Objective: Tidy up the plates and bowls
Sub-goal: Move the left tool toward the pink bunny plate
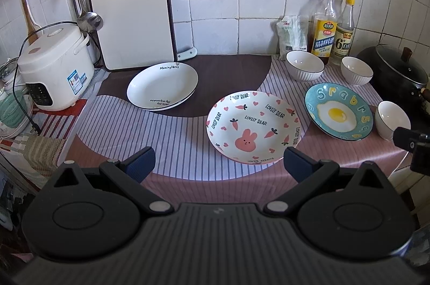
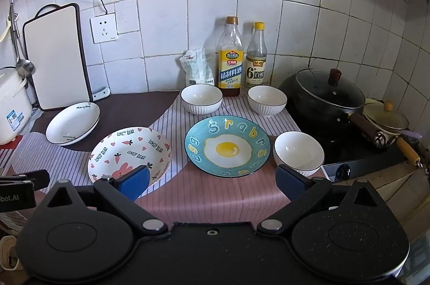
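Both grippers wide open above the counter edge

Now the left gripper (image 1: 217,164) hangs with its 2 blue pads spread wide and nothing between them, just in front of the rabbit plate (image 1: 254,126). The right gripper (image 2: 212,181) is spread the same way and holds nothing; it is in front of the egg plate (image 2: 227,145).

Taking the egg plate as landmark: the rabbit plate lies just to its left, and the white plates (image 1: 162,86), which seem to be 2 stacked, lie further left and behind, near the cutting board (image 1: 131,11). 3 white bowls stand around it: 1 behind-left (image 2: 201,98), 1 behind-right (image 2: 267,99), 1 close at its right (image 2: 298,152). 2 bottles (image 2: 231,56) stand behind, by the tiled wall.
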### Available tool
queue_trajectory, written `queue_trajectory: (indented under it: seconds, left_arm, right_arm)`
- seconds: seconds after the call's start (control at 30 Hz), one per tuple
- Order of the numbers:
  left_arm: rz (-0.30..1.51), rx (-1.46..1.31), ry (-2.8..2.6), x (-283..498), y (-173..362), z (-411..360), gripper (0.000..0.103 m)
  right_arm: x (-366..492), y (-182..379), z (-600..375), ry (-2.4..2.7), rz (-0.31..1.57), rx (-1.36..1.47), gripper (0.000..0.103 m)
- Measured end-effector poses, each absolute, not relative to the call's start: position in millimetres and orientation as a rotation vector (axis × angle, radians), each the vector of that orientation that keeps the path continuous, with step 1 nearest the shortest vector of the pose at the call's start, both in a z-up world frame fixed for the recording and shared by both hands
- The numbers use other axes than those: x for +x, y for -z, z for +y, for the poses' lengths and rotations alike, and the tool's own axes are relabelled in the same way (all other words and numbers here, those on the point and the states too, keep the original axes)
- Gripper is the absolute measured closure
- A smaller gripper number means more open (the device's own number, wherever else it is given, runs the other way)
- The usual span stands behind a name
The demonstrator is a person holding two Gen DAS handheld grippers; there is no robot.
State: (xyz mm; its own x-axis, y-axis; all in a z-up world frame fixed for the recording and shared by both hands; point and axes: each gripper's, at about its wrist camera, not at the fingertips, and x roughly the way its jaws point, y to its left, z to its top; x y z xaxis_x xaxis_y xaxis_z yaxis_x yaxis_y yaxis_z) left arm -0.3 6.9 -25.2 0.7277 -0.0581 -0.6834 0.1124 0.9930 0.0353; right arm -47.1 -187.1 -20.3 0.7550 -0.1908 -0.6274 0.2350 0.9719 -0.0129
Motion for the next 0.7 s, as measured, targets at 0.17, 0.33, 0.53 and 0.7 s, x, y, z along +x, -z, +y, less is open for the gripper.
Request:
queue_trajectory:
  seconds: [0.17, 0.33, 0.53, 0.7]
  left_arm:
    - [0.748, 0.076, 0.095, 0.1, 24.4, 6.3, 0.000]
    - [0.745, 0.079, 0.099, -0.3, 24.0, 6.0, 0.000]
    - [0.751, 0.082, 0.107, -1.7, 27.6, 4.9, 0.000]
    - [0.755, 0.087, 0.111, -2.1, 30.5, 3.6, 0.000]
  right_arm:
    - [-47.5, 22.1, -186.8, 0.239, 0.675, 0.064, 0.002]
    - [-47.6, 23.0, -187.0, 0.244, 0.677, 0.058, 0.002]
    - [-48.0, 23.2, -187.4, 0.243, 0.678, 0.058, 0.001]
    - [-47.8, 24.1, -188.3, 0.247, 0.680, 0.059, 0.002]
